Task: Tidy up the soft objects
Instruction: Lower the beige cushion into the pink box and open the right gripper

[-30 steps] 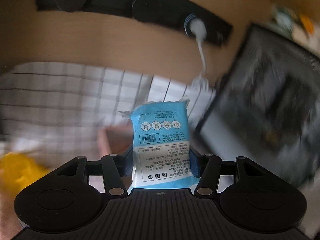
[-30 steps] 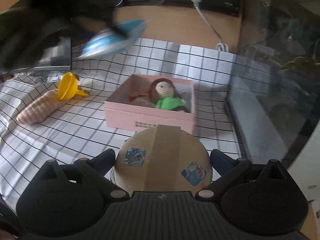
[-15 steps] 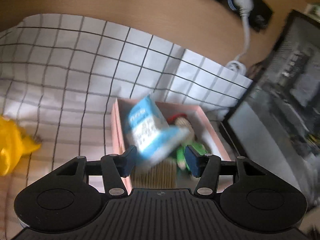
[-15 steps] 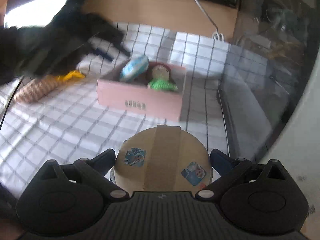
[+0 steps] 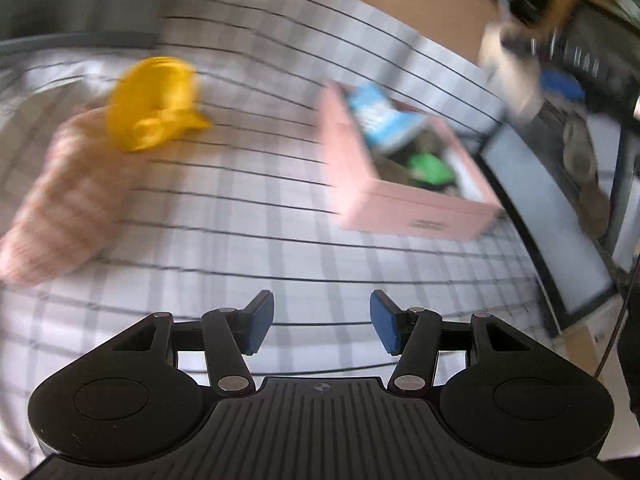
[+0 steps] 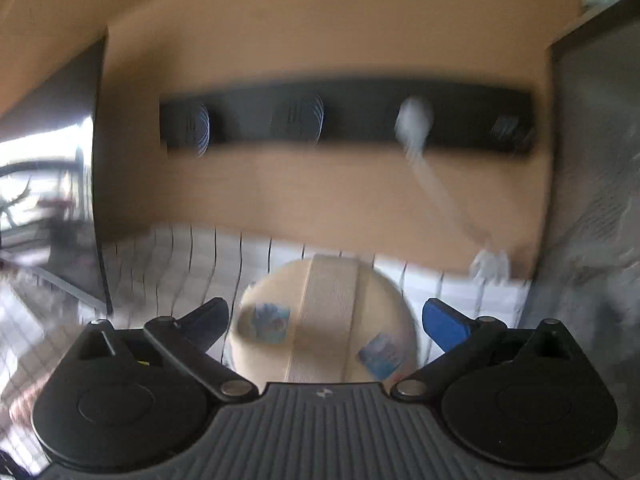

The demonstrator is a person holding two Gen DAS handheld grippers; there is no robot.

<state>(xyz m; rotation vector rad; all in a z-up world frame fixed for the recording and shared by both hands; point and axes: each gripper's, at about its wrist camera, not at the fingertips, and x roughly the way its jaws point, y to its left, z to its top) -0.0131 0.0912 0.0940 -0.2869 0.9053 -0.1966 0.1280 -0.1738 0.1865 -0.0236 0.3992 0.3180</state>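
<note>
Left wrist view first: my left claw (image 5: 322, 322) stands with its blue pads apart and nothing between them, only the white cloth with thin black grid lines (image 5: 248, 216) showing in the gap. Ahead of that claw and to its right sits the shallow pink cardboard box (image 5: 416, 210), resting on the cloth. Inside it, at the far end, lies the soft blue-and-white plastic packet (image 5: 380, 118), tilted against the box wall, and nearer to me in the same box there is a bright green knitted piece (image 5: 430, 168); blur keeps me from telling more about it. Ahead and to the left of the claw lies the pink-and-white striped knitted roll (image 5: 60, 196), and just beyond its far end, touching or overlapping it, is the yellow plastic funnel (image 5: 154, 104). Both are well apart from the box. To the far right of the claw stands a dark glass-fronted case (image 5: 560, 216) along the edge of the cloth.

Right wrist view: my right claw (image 6: 324, 320) has a round beige padded disc with a paler band across it and two small blue stickers (image 6: 324, 324) between its fingers. The frame is smeared, yet the disc fills the span between the pads, so I read it as gripped. Beyond it I face a wooden wall (image 6: 320, 40) with a long black socket strip (image 6: 344, 120) carrying a white plug and cord (image 6: 416, 128).
</note>
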